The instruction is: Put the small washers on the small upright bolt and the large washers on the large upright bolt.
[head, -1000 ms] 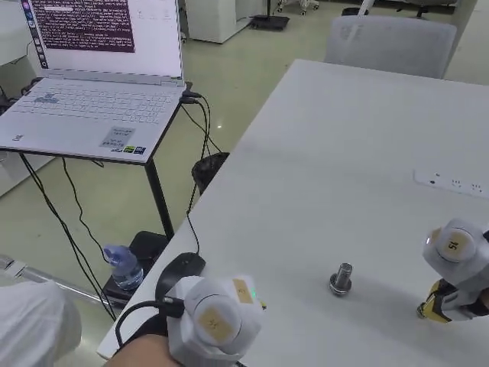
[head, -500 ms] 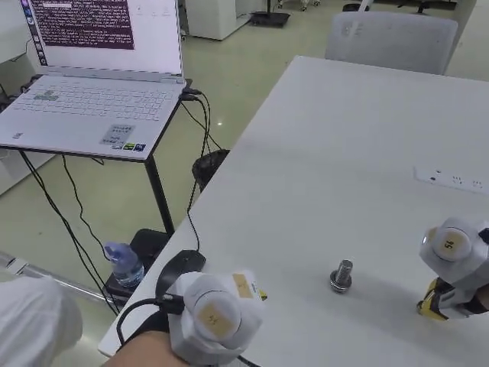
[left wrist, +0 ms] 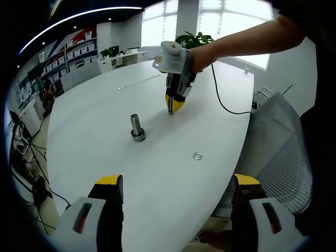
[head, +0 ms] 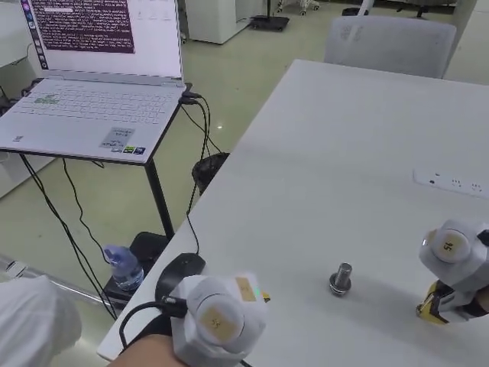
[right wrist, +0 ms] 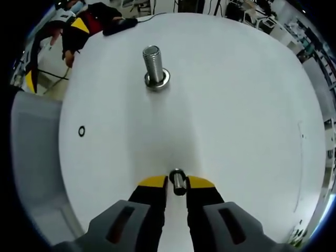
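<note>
One loose washer [left wrist: 197,155] lies flat on the table [left wrist: 94,105] near the large bolt [left wrist: 137,127], on the side facing the left gripper [left wrist: 177,181], jaws released, which I judge nearer to it than the right gripper [right wrist: 177,185], clenched on the small bolt [right wrist: 178,177] standing upright beyond the large bolt.
</note>
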